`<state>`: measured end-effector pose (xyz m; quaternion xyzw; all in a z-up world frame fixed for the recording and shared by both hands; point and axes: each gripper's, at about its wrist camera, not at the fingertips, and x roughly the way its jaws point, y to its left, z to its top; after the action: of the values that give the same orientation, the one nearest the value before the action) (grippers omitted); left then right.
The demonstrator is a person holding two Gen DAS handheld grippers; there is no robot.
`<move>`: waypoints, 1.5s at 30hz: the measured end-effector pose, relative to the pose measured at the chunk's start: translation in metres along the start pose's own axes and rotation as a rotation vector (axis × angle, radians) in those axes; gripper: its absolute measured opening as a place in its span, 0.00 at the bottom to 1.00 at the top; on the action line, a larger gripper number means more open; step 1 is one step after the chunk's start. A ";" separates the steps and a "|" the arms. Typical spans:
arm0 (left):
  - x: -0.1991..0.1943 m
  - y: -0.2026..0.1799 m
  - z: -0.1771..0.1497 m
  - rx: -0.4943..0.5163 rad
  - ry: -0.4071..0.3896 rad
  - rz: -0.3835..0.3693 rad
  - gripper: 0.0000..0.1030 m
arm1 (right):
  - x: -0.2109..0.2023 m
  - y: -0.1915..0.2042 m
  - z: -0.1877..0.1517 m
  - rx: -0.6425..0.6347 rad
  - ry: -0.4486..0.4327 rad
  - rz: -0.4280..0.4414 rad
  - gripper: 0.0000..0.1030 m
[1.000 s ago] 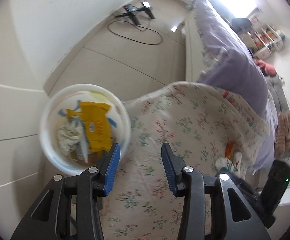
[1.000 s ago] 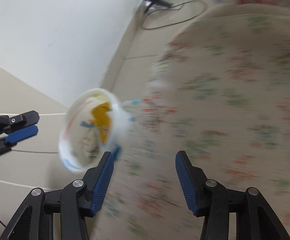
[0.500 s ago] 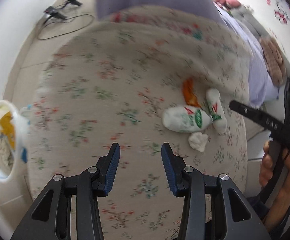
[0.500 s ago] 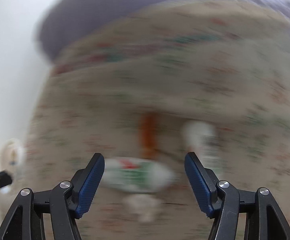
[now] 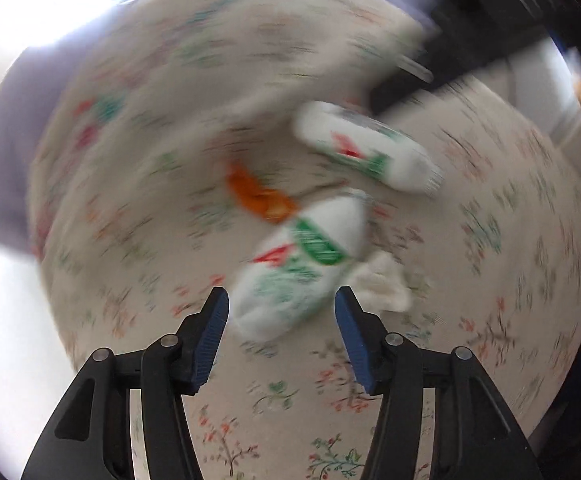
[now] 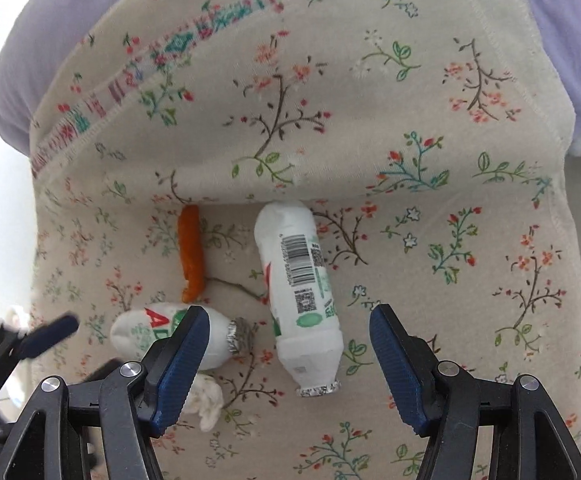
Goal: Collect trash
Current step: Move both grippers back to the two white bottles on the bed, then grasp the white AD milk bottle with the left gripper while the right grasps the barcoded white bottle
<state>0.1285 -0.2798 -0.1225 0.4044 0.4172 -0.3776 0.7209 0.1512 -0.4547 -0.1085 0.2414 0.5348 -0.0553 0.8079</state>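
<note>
Two white drink bottles with green and red print lie on the floral blanket. In the right wrist view, one bottle (image 6: 300,300) lies lengthwise between the jaws of my open right gripper (image 6: 286,360). The other bottle (image 6: 166,334) lies at the left, partly behind my left fingertip. An orange wrapper (image 6: 191,254) and a crumpled white tissue (image 6: 206,398) lie beside them. In the blurred left wrist view, my open left gripper (image 5: 280,322) faces the near bottle (image 5: 298,266); the far bottle (image 5: 364,148), wrapper (image 5: 260,196) and tissue (image 5: 382,282) show too.
The floral blanket (image 6: 430,160) covers a bed with a lilac sheet (image 6: 30,48) behind. The left gripper's blue tip (image 6: 48,334) shows at the left edge of the right wrist view. The right gripper shows as a dark blur (image 5: 470,40) in the left wrist view.
Both grippers swung from the white trash bin on the floor to the bottles on the blanket and came closer. The bin has left both views. Both grippers stay open.
</note>
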 end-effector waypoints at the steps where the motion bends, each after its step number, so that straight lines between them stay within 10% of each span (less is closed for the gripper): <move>1: 0.004 -0.009 0.001 0.050 -0.002 0.000 0.57 | -0.003 0.002 0.000 0.003 -0.001 0.007 0.69; 4: 0.020 -0.018 0.005 0.115 0.016 0.047 0.57 | -0.004 0.000 0.001 0.002 0.000 0.018 0.69; 12: 0.001 0.024 0.014 0.012 -0.003 -0.130 0.57 | -0.011 -0.010 0.007 0.041 -0.008 0.042 0.69; 26: 0.032 0.030 0.011 0.079 0.070 -0.026 0.53 | -0.008 -0.017 0.005 0.061 0.009 0.043 0.69; 31: 0.047 0.034 0.020 0.014 0.097 -0.063 0.47 | -0.003 -0.015 0.005 0.063 0.013 0.038 0.69; 35: 0.041 0.060 0.026 -0.136 0.076 -0.182 0.21 | 0.009 -0.018 0.007 0.080 0.042 0.027 0.69; 45: -0.003 0.095 -0.015 -0.296 0.045 -0.265 0.21 | 0.029 -0.011 0.012 0.073 0.076 0.010 0.69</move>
<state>0.2072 -0.2286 -0.0995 0.2437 0.5338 -0.3946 0.7071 0.1698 -0.4652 -0.1339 0.2751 0.5618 -0.0616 0.7778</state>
